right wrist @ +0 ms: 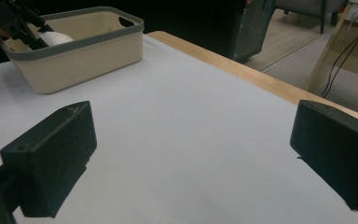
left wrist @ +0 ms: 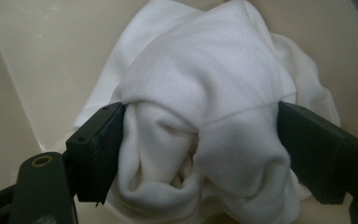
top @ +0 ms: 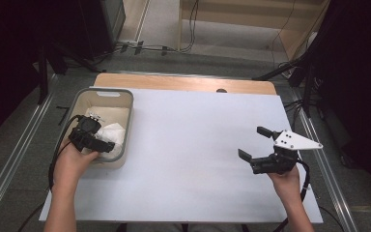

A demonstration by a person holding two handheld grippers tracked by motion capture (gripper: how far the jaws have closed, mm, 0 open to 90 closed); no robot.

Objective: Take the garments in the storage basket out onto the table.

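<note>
Your left tongs (left wrist: 200,154) were down inside the bin (top: 128,126), which stood at the tabletop's (top: 198,145) far left corner, and their jaws sat against both flanks of a bunched white cloth (left wrist: 214,93). The pads dented the fabric on each side, so I judged the cloth clamped, though only a fold of it. The cloth lay on the bin's floor, towards the wall nearest the tabletop's middle.

Your right tongs (top: 253,143) hovered over the tabletop near its right edge, jaws wide apart with nothing between them.

Risks noted from here:
- The grip took a loose outer fold. On a lift, the cloth could unroll, hang long and drag over the bin's rim.
- Trailing fabric could snag on the rim and tip or shift the light bin, since nothing steadied it.
- A soft, compressible bundle could slip from the pads if the squeeze stayed shallow.

Limits of inspection:
- In the high view your left hand (top: 77,162) and the tongs covered much of the cloth, so its full extent was not readable.
- The left gripper view cut off the cloth's lower edge, so whether more lay beneath could not be told.
- The bin's far inside wall was partly obscured from the right gripper view.
</note>
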